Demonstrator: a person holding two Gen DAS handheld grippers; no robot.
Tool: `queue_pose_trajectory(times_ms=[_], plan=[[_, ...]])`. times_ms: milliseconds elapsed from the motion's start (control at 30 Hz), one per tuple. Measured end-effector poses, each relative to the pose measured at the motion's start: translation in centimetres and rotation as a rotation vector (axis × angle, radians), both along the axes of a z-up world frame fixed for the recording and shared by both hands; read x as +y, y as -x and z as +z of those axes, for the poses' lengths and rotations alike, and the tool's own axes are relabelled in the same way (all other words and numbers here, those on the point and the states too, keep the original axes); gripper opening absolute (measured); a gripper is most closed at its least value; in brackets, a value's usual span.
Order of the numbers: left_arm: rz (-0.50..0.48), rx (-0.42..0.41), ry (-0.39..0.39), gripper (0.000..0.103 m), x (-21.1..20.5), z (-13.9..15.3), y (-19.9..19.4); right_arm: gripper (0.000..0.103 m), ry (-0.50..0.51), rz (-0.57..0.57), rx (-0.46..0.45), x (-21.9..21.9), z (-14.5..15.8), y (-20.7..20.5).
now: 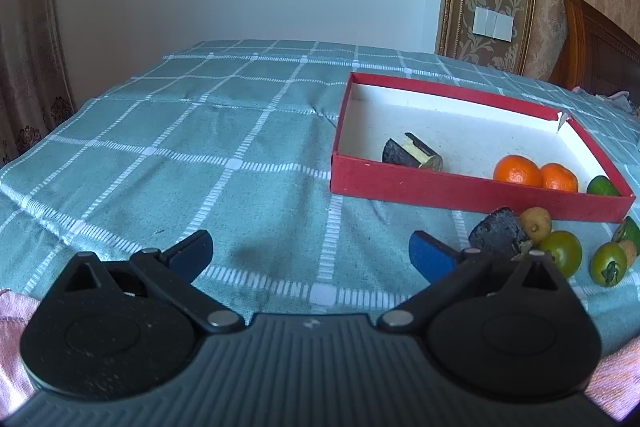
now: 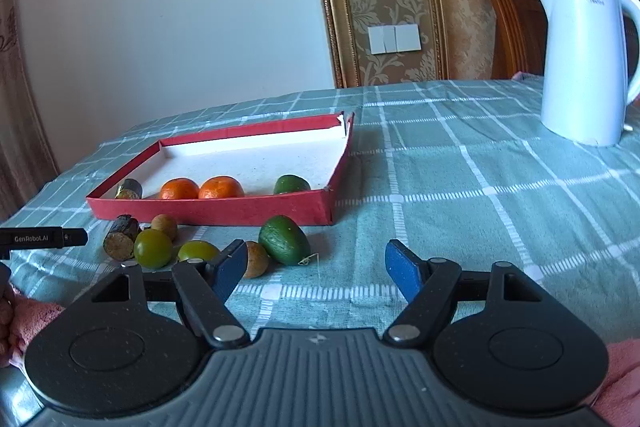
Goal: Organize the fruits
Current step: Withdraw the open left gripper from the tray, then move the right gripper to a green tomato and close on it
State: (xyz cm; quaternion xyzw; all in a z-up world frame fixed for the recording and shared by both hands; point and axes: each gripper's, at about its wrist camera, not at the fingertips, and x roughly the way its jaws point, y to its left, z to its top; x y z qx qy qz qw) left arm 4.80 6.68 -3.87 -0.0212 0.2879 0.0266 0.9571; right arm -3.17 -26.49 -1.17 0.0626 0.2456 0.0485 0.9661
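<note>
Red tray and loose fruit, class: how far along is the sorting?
Done: two oranges, one avocado and a dark stalk piece lie in the red tray. In hand: nothing; both grippers are open. Left: avocado, green fruits, brown ones and another stalk piece.

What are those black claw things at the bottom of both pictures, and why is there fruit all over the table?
Those claws are grabbing tools that a person holds, one in each hand. Each has a small camera looking forward between its jaws. One picture comes from the left gripper, the other from the right gripper. Both stand open and hold nothing.

On the checked tablecloth lies a red tray. Inside it are two oranges, a green fruit and a dark stubby piece. In front of the tray, loose fruit waits: a green avocado-like fruit, round green ones, small brown ones and another dark piece. A white kettle stands to the right.
</note>
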Motion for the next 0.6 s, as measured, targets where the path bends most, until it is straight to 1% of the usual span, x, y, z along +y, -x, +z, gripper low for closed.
queue_pose_trajectory(times_ms=[133,300,433,500,567,600], plan=[[0.009,-0.012,0.006,0.103,0.4,0.0,0.6,0.076,0.069,0.055,-0.036,1.6,0.8,0.6],[0.001,-0.014,0.009,0.103,0.5,0.1,0.7,0.076,0.18,0.183,-0.051,4.9,0.9,0.7],[-0.007,-0.009,0.035,0.103,0.7,0.0,0.6,0.069,0.217,0.238,-0.047,6.8,0.8,0.2],[-0.008,-0.002,0.054,0.103,1.0,0.0,0.4,0.065,0.221,0.254,-0.043,7.3,0.8,-0.1],[-0.005,0.0,0.07,0.103,1.2,-0.1,0.3,0.064,0.226,0.265,-0.039,7.7,0.7,-0.4],[-0.005,0.0,0.073,0.103,1.2,-0.1,0.3,0.06,0.227,0.27,-0.037,7.9,0.7,-0.4]])
